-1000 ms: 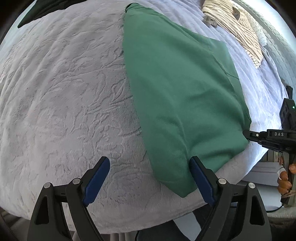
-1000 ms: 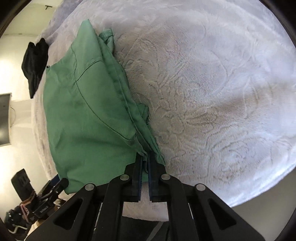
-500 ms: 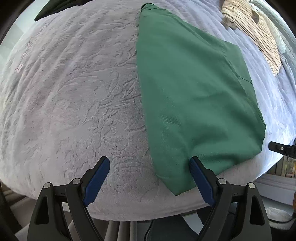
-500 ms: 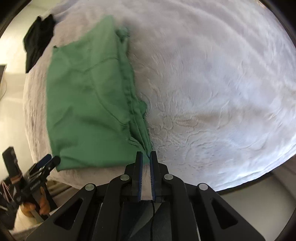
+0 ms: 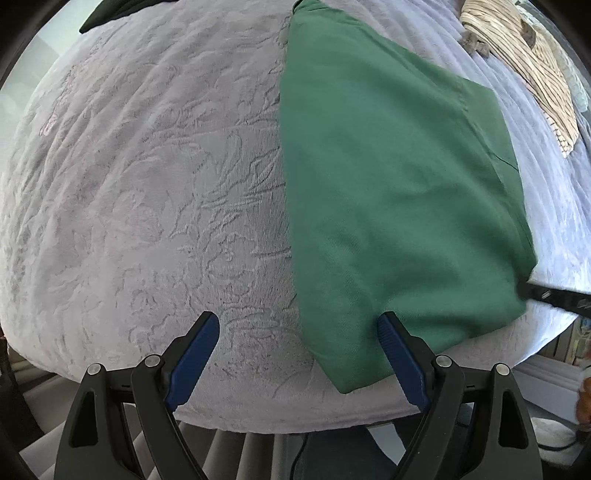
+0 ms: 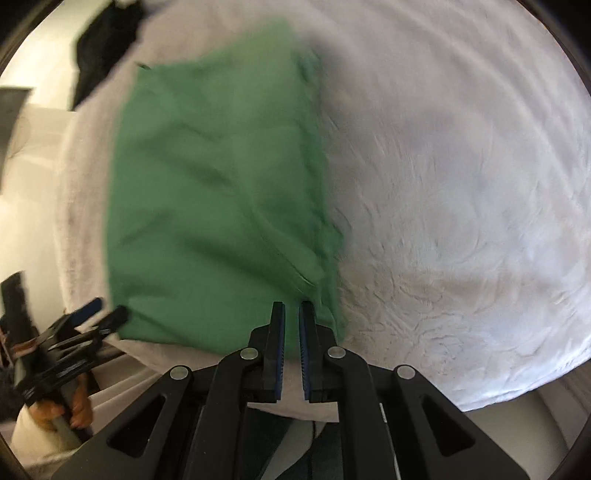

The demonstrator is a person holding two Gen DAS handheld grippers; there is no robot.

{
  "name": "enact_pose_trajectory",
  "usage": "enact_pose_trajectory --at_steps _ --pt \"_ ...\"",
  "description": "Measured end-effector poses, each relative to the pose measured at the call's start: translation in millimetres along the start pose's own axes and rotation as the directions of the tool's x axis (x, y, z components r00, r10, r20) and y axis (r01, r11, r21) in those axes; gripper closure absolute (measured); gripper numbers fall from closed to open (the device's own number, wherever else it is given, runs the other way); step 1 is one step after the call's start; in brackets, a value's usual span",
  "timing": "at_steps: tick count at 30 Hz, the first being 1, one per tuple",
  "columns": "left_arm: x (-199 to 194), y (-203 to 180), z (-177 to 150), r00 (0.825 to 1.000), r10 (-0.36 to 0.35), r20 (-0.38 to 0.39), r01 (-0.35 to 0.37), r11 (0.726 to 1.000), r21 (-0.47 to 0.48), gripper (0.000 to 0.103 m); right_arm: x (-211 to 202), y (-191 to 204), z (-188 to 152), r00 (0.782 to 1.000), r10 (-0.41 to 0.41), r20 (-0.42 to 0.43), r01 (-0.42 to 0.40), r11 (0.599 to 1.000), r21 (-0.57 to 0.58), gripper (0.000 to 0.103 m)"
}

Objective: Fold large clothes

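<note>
The green garment [image 5: 388, 192] lay folded into a long panel on the pale embossed bedspread [image 5: 147, 184], running from about twelve o'clock down to five o'clock in the left wrist view, its near corner hanging close to the edge of the bed. The left gripper [image 5: 299, 347] hovered with its blue pads spread wide and nothing between them; the right-hand pad sat over the garment's near hem and the other over bare bedspread. The right gripper [image 6: 291, 332] had its jaws drawn to a narrow slit right at the garment's near edge, where the layers bunched. That view was smeared by motion, so I could not tell whether any cloth was caught in the slit. That looked to me like the weak point: if a fold of cloth was in there, any pull away would drag the bunched side seam and slide the stacked layers apart. The near corner by the bed edge also seemed likely to slip off if nudged. A careless grab by the wide left gripper could pinch only the top layer. A striped beige garment [image 5: 528, 62] lay at one o'clock, and dark clothing [image 5: 110, 14] at eleven, both well apart.
</note>
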State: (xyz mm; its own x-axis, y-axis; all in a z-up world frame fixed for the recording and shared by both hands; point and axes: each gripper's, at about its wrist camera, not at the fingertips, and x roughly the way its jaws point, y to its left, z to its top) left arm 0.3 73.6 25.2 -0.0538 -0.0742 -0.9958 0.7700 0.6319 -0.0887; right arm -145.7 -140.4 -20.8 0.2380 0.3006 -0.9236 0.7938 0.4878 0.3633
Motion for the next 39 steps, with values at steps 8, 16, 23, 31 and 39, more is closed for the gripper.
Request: enact_pose_trajectory --at_steps 8,16,23,31,39 --pt "-15.0 -0.7 13.6 0.999 -0.008 0.033 0.009 1.0 -0.018 0.015 -20.7 -8.1 -7.3 1.0 0.03 0.003 -0.03 0.999 0.03 0.095" --pt "-46.2 -6.1 40.2 0.995 0.003 0.097 0.0 0.999 -0.035 0.0 -65.9 18.7 8.2 0.993 -0.006 0.118 0.006 1.0 0.0 0.094" --pt "-73.5 -12.7 53.1 0.989 0.009 0.15 -0.006 1.0 -0.021 0.0 -86.0 41.2 25.6 0.982 -0.047 0.182 0.053 0.998 -0.027 0.073" --pt "-98.1 -21.7 56.3 0.973 0.07 0.22 -0.065 0.997 -0.03 0.0 -106.2 70.8 26.8 0.955 -0.165 0.246 0.182 0.982 -0.049 0.019" --pt "-109.1 -32.1 56.9 0.965 0.078 0.252 -0.079 0.997 -0.004 0.0 -120.3 85.1 18.8 0.909 -0.228 0.348 0.257 0.966 -0.039 0.015"
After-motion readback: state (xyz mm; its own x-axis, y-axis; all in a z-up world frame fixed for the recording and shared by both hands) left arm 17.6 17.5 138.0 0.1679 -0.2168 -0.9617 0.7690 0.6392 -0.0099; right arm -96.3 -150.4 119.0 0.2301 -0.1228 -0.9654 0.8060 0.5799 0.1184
